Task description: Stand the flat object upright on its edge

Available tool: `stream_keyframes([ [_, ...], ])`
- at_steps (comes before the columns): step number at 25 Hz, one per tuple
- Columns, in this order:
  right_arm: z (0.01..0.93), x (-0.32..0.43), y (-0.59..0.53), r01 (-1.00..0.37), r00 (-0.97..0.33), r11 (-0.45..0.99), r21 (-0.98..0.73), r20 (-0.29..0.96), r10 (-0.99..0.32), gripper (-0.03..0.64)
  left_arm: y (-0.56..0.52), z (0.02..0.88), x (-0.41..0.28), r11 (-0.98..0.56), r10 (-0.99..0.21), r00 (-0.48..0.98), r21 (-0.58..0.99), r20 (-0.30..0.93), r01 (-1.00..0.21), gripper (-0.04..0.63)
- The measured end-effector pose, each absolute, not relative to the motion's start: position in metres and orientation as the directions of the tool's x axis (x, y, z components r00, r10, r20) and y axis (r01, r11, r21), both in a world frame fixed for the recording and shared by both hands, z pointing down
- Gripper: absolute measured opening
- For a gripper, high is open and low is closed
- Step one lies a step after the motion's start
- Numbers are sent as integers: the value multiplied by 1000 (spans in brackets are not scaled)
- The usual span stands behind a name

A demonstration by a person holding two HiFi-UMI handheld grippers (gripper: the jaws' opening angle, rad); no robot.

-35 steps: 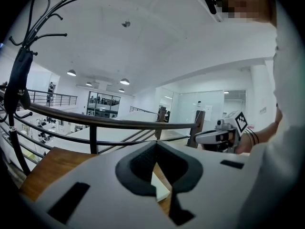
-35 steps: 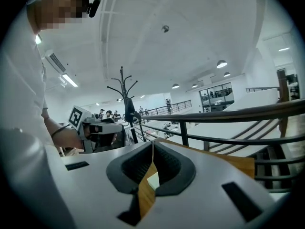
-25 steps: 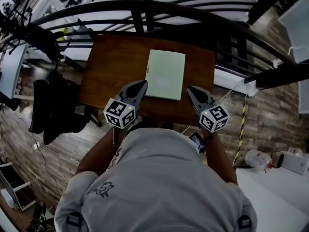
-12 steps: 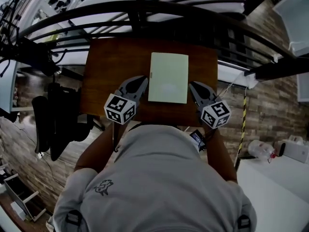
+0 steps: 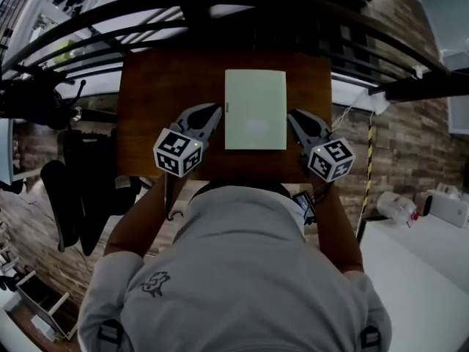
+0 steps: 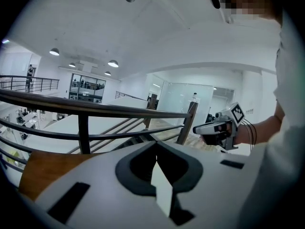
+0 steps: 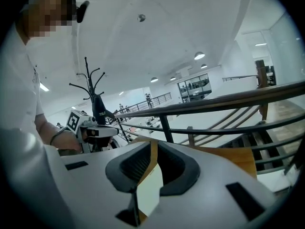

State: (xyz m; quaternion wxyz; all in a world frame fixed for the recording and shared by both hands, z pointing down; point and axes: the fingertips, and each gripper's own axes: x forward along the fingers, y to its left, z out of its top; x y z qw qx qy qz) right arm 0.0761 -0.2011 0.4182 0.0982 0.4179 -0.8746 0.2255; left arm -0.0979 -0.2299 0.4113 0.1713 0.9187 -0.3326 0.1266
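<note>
Forward come my left tool (image 5: pixel 210 111) and right tool (image 5: pixel 294 116), flanking the flat object (image 5: pixel 255 108) on the bench (image 5: pixel 161 86). Both are pressed together, empty.

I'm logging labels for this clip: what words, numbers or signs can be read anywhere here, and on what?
No readable words or numbers anywhere.
Cubes on the left gripper and right gripper: black-and-white square markers, patterns only, no letters.
The shirt print: too small to read.
The flat pale-green object: plain, no print visible.
</note>
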Motion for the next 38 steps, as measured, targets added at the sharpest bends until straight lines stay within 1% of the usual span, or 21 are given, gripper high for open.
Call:
stream_keyframes([
  [5, 441, 88, -219, -767, -641, 542, -343, 398, -656, 37, -244, 437, -91, -723, -551, 728, 202, 408, -661, 11],
  [7, 452, 97, -226, -771, -637, 533, -348, 417, -649, 37, -250, 446, -88, -711, -548, 722, 219, 422, -668, 43],
  [10, 470, 108, -238, -777, -629, 517, -360, 442, -639, 39, -259, 459, -86, -688, -550, 713, 248, 436, -682, 53],
  [16, 510, 123, -252, -759, -651, 475, -445, 487, -583, 114, -270, 496, -80, -649, -523, 693, 294, 497, -701, 98],
  [20, 539, 124, -262, -754, -655, 434, -493, 517, -550, 147, -279, 532, -86, -607, -486, 687, 356, 540, -710, 135],
  [24, 571, 125, -267, -752, -657, 388, -533, 564, -501, 175, -284, 560, -90, -570, -459, 683, 401, 569, -717, 178],
  [28, 595, 127, -274, -758, -650, 344, -554, 596, -471, 184, -289, 584, -89, -550, -419, 683, 431, 598, -715, 224],
  [32, 622, 130, -280, -748, -659, 293, -595, 613, -436, 190, -293, 605, -89, -525, -393, 679, 455, 619, -719, 236],
  [38, 649, 127, -287, -739, -669, 263, -621, 631, -393, 196, -299, 632, -88, -495, -355, 665, 471, 658, -730, 244],
])
